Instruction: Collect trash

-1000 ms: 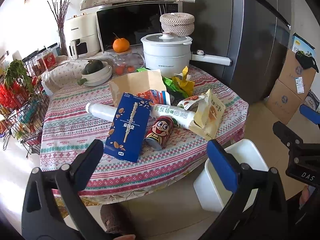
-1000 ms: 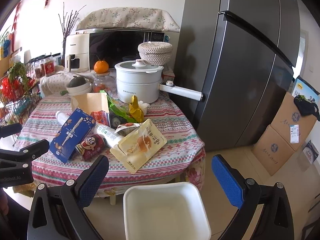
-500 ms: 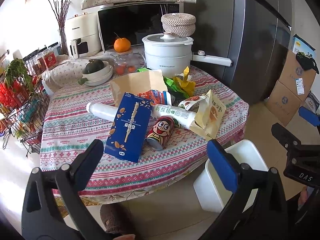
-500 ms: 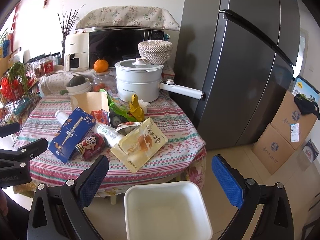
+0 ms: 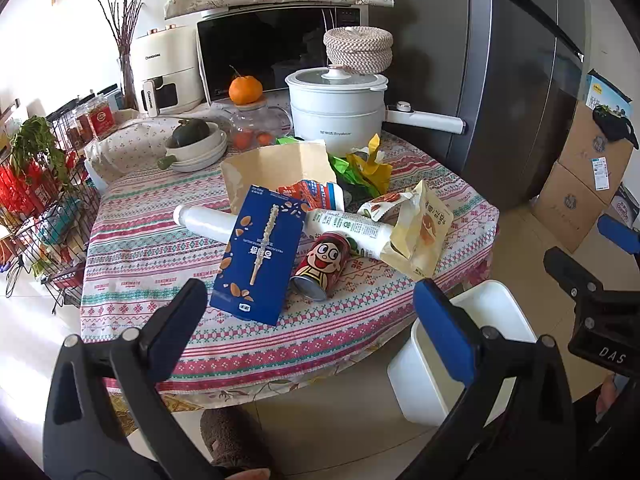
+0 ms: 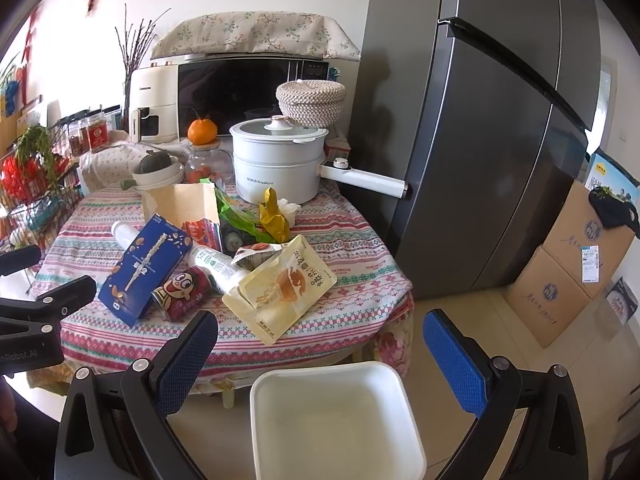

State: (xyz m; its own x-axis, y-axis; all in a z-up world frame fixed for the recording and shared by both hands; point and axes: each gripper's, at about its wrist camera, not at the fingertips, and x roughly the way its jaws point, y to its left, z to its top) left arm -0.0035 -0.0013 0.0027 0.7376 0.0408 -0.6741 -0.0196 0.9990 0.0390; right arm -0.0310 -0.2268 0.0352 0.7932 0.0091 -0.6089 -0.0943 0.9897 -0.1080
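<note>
Trash lies piled on a round table with a striped cloth (image 5: 136, 264): a blue snack box (image 5: 260, 252), a red cartoon can (image 5: 322, 262) on its side, a white bottle (image 5: 348, 226), a yellow snack pouch (image 5: 424, 232), a brown paper bag (image 5: 276, 168) and green and yellow wrappers (image 5: 366, 170). A white empty bin (image 6: 336, 420) stands on the floor by the table's near edge. My left gripper (image 5: 312, 316) is open and empty, short of the table edge. My right gripper (image 6: 320, 348) is open and empty above the bin.
A white electric pot (image 5: 336, 114), a microwave (image 5: 276, 52), an air fryer (image 5: 166, 70), a bowl with a squash (image 5: 194, 142) and a jar with an orange (image 5: 246, 90) stand at the back. A grey fridge (image 6: 500, 128) and cardboard boxes (image 6: 568, 272) are on the right. A wire rack (image 5: 36, 208) is on the left.
Both views have shifted very slightly nearer to the table. Nothing on the table has moved and both grippers stay open.
</note>
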